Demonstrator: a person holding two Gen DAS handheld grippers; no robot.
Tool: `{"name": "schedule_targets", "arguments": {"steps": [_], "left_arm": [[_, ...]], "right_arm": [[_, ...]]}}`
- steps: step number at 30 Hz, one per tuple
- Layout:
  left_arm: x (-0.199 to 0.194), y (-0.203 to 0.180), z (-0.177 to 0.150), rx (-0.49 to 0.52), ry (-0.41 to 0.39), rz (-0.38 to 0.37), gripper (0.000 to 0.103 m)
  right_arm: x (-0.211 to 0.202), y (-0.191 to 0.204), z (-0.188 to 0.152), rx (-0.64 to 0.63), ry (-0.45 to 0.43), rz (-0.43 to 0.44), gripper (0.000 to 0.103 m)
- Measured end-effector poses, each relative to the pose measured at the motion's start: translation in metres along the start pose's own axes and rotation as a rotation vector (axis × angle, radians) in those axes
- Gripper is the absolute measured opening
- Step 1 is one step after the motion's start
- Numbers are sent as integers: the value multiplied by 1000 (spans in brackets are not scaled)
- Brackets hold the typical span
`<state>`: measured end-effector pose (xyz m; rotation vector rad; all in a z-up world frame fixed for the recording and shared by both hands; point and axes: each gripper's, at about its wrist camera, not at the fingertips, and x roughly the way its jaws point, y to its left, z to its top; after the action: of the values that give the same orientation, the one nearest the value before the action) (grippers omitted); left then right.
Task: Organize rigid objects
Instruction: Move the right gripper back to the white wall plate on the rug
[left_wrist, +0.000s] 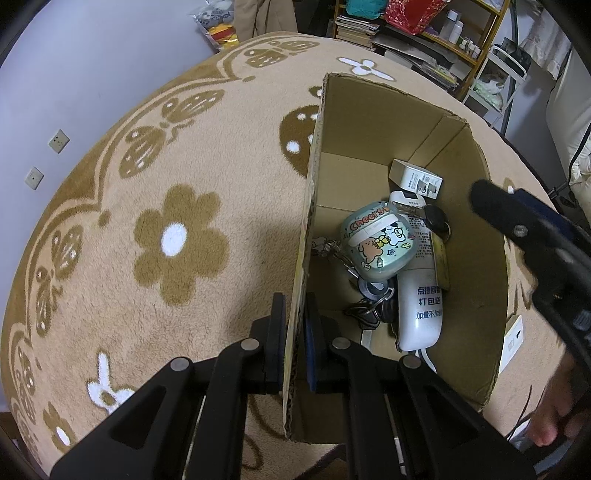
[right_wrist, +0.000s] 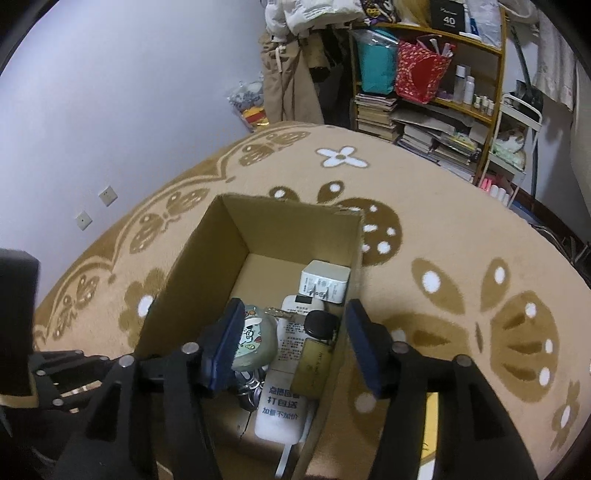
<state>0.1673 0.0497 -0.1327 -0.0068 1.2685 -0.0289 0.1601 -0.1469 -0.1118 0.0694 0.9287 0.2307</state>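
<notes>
With the left gripper (left_wrist: 295, 332) clamped on the cardboard box (left_wrist: 476, 280) wall and the right gripper (right_wrist: 291, 343) wide open straddling the opposite wall, the charger (right_wrist: 325, 282), earbud case (right_wrist: 255, 345) and keys lie inside, so packing appears nearly complete.

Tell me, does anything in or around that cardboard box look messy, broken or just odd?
The cardboard box has rough, torn top edges, and the left claw is pinching one wall. Inside, the round Cheers case, white charger, keys and white power bank lie jumbled. Nothing spilled.
</notes>
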Motion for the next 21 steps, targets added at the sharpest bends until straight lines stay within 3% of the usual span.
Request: {"name": "schedule_targets", "arguments": {"steps": [3,7,10,21], "left_arm": [[-1,1,-1,-3,1,-6,10],[-1,1,-1,-2,0,-4,10],[-1,2,0,-18,5,-17,10],[-1,-1,0,0,1,4,10]], "right_arm": [[-12,-3,2,11,-13,-8,71],[-27,-9,3,12,-18,-67,91],[-34,-18,1,31,-2,-97,98],[-50,-54,-28,85,40,-220,99]]}}
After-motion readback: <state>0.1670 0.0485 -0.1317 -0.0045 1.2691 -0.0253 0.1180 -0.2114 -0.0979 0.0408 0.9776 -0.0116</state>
